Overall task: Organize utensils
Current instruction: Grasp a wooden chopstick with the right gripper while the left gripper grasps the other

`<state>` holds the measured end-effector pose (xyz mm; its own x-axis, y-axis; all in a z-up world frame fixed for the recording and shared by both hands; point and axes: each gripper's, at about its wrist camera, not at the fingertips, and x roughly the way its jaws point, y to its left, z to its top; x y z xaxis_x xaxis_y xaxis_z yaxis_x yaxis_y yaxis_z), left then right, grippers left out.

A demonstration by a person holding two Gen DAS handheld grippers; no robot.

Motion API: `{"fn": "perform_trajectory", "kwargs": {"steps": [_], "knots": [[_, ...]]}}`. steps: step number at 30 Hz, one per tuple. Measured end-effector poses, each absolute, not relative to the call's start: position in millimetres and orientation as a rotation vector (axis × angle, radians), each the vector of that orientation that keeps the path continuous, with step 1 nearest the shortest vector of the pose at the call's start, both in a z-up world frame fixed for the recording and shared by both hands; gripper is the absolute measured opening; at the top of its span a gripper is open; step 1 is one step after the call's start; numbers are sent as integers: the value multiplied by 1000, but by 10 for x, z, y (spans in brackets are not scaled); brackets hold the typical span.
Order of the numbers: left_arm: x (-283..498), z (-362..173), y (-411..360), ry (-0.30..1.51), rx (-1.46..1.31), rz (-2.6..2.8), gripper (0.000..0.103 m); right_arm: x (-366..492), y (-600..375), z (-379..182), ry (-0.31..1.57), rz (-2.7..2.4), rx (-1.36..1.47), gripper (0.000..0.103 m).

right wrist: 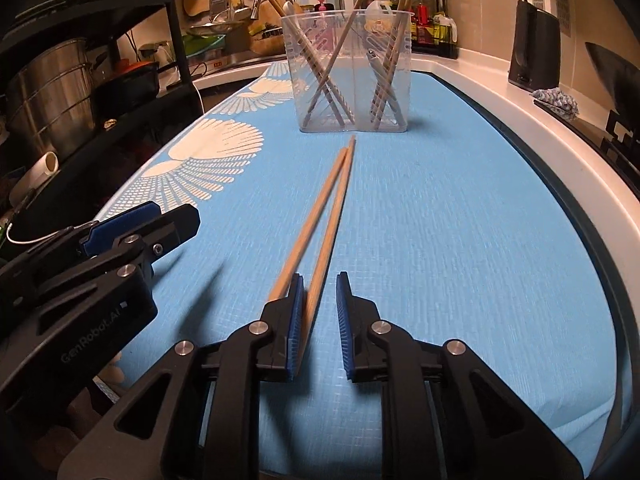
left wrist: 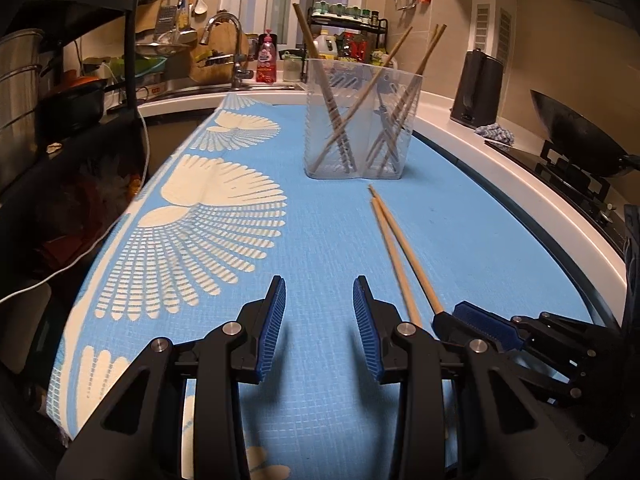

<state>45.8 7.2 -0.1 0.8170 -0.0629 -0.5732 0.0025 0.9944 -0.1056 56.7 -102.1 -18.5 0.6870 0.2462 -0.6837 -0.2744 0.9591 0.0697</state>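
Right tool (right wrist: pixel 318 300): jaws narrow, one chopstick (right wrist: pixel 326 224) between them against the left pad, not clamped; the other chopstick (right wrist: pixel 308 216) passes outside. Left tool (left wrist: pixel 320 320): partly open, empty. Chopstick near ends hidden.

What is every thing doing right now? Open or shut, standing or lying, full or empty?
Left gripper: jaws open, nothing between them.
Right gripper: jaws open, one loose chopstick between them, not pinched.
Loose chopsticks: two, lying flat on the mat, tips towards the holder.
Holder: upright, partly full.
Chopsticks in holder: leaning, crossed, in both halves.
Mat: spread flat.
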Motion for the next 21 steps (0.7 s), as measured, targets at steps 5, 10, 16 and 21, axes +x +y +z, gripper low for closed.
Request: {"fn": "perform_trajectory", "kwargs": {"steps": [5, 10, 16, 21], "knots": [[498, -55, -52, 634, -142, -145, 35, 565, -1278, -174, 759, 246, -20, 6], [531, -139, -276, 660, -112, -196, 35, 529, -1530, -189, 746, 212, 2, 6], [542, -245, -490, 707, -14, -181, 35, 520, -1675, -195, 743, 192, 12, 6], [541, -237, -442, 706, 26, -124, 9, 530, -1695, -212, 746, 191, 13, 7]]}}
